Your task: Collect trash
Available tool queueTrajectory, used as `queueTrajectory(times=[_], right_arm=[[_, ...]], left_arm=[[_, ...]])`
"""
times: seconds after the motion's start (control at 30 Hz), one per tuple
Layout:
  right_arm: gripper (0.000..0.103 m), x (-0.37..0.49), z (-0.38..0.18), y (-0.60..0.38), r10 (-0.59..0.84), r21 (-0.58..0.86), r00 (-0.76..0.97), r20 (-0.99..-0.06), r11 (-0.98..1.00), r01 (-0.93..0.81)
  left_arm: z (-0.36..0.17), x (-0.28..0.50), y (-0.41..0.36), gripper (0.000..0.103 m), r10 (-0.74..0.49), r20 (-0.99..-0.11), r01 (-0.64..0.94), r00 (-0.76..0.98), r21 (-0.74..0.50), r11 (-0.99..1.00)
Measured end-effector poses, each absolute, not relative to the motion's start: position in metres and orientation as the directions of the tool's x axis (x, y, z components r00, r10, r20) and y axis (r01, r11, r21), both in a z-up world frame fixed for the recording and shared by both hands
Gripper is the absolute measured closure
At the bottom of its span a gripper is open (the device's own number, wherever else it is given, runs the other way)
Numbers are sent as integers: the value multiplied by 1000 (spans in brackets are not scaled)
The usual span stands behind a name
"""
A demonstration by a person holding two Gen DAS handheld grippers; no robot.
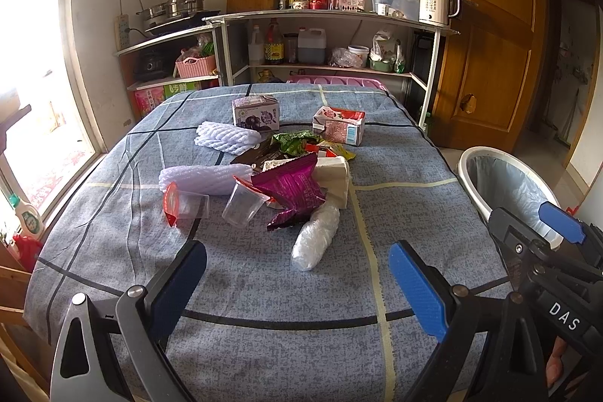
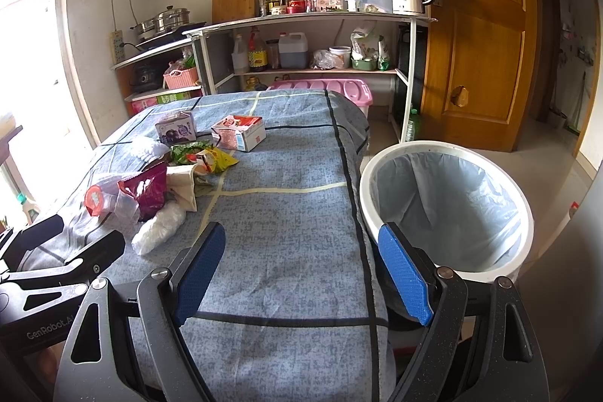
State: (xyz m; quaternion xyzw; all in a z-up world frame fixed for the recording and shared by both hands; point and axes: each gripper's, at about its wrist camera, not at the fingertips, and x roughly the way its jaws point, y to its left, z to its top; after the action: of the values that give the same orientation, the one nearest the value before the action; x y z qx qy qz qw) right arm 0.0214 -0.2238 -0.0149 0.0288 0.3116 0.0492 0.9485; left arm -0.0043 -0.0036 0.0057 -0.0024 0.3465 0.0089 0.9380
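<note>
My left gripper (image 1: 297, 292) hangs above the near edge of the table (image 1: 264, 289), its blue-padded jaws spread wide and holding nothing. My right gripper (image 2: 301, 274) is just as wide and empty, poised over the table's near right edge, close to the trash bin (image 2: 525, 213).

The trash lies in a loose heap around the middle of the blue checked tablecloth (image 1: 395, 153). I count two drink cartons toward the far edge: a purple-printed carton (image 1: 256, 113) and a red-and-white carton (image 1: 339, 125), well apart from each other. Two white foam fruit nets lie on the left of the heap, one net (image 1: 226, 136) farther off, the other net (image 1: 203, 178) nearer. There are two clear plastic cups: one cup (image 1: 188, 205) lying on its side with a red foil lid, the other cup (image 1: 243, 204) tipped against a crumpled magenta snack wrapper (image 1: 290, 189). A green wrapper (image 1: 296, 141) and a yellow wrapper (image 1: 341, 150) sit behind it, a beige crumpled paper (image 1: 333, 178) touches its right side, and a clear rolled plastic bag (image 1: 314, 242) lies nearest to me.

The one bin, white with a pale grey liner, stands on the floor beside the table's right edge.
</note>
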Motion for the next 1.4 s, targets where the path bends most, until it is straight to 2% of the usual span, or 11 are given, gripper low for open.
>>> queueTrajectory(times=[0.57, 0.73, 1.4], right_arm=[[19, 21, -15, -223, 106, 82, 801, -590, 994, -72], [19, 26, -20, -221, 120, 89, 787, -605, 993, -82], [19, 75, -55, -140, 354, 198, 645, -677, 932, -303]], left_arm=[[7, -5, -1, 4, 19, -652, -22, 758, 3, 1000], [4, -3, 14, 4, 4, -656, -31, 755, -30, 999], [-24, 30, 127, 4, 92, -698, -158, 710, -31, 987]])
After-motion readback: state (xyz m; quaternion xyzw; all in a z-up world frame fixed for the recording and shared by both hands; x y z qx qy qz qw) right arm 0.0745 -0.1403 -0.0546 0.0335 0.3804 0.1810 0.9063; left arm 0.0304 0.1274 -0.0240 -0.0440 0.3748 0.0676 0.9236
